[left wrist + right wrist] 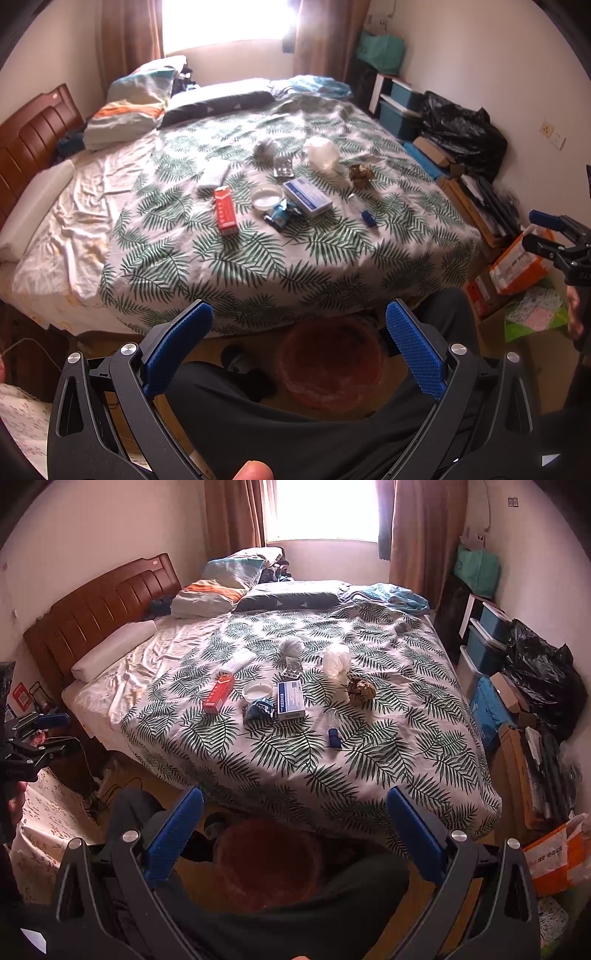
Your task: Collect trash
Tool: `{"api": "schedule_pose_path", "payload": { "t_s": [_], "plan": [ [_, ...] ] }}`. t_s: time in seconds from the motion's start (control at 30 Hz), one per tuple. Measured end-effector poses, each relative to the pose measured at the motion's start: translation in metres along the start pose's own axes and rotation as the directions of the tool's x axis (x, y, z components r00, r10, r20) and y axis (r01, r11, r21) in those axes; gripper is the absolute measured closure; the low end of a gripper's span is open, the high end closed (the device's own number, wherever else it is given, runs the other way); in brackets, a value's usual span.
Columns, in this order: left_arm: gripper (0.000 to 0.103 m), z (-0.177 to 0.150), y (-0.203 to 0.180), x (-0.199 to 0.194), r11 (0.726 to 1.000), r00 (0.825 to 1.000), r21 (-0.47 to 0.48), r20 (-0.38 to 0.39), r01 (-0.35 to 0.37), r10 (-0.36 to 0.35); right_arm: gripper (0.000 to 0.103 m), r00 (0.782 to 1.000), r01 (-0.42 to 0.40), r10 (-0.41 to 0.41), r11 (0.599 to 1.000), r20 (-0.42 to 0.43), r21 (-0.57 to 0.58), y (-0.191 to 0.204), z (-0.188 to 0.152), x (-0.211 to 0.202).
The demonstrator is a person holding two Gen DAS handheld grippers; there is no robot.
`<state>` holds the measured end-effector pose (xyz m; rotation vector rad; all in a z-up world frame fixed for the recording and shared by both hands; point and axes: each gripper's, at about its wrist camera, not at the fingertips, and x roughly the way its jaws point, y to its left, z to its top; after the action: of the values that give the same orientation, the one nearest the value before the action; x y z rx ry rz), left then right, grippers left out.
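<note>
Nothing looks collected yet: the whole scatter of trash lies on the leaf-print bed cover [369, 746], and the reddish bin [269, 864] on the floor at the foot of the bed looks empty, as far as its dim inside can be read. On the cover sit a red box [218, 694], a white round lid or dish [257, 692], a crumpled blue wrapper [259, 709] touching it, a white-and-blue box [290, 700], a blister pack [291, 667], a clear plastic bag [337, 661], a brown crumpled wad [361, 689] and a small blue-capped bottle [333, 731] nearest the edge. The left gripper [299, 347] and the right gripper [295, 830] both hang over the bin and the person's dark trouser legs, well short of the trash, fingers spread wide and holding nothing. So the task seems to be at its very start, with every piece left to pick up and drop in the bin; the blue-capped bottle is likely the easiest first reach.
</note>
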<state>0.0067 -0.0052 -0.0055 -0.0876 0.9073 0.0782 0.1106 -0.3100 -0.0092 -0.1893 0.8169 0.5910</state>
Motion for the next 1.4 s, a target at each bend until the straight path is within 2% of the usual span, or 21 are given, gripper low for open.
{"api": "schedule_pose_path", "payload": {
  "t_s": [1.03, 1.4],
  "plan": [
    [0.006, 0.001, -0.005, 0.005, 1.0, 1.0, 0.015, -0.004, -0.002, 0.002, 0.005, 1.0, -0.001, 0.002, 1.0, -0.024, 0.013, -0.006, 0.003, 0.012],
    [0.006, 0.012, 0.0, 0.031, 1.0, 0.999, 0.004, -0.039, -0.008, 0.008, 0.005, 0.999, -0.015, 0.016, 0.999, -0.03, 0.034, -0.017, 0.013, 0.029]
  ]
}}
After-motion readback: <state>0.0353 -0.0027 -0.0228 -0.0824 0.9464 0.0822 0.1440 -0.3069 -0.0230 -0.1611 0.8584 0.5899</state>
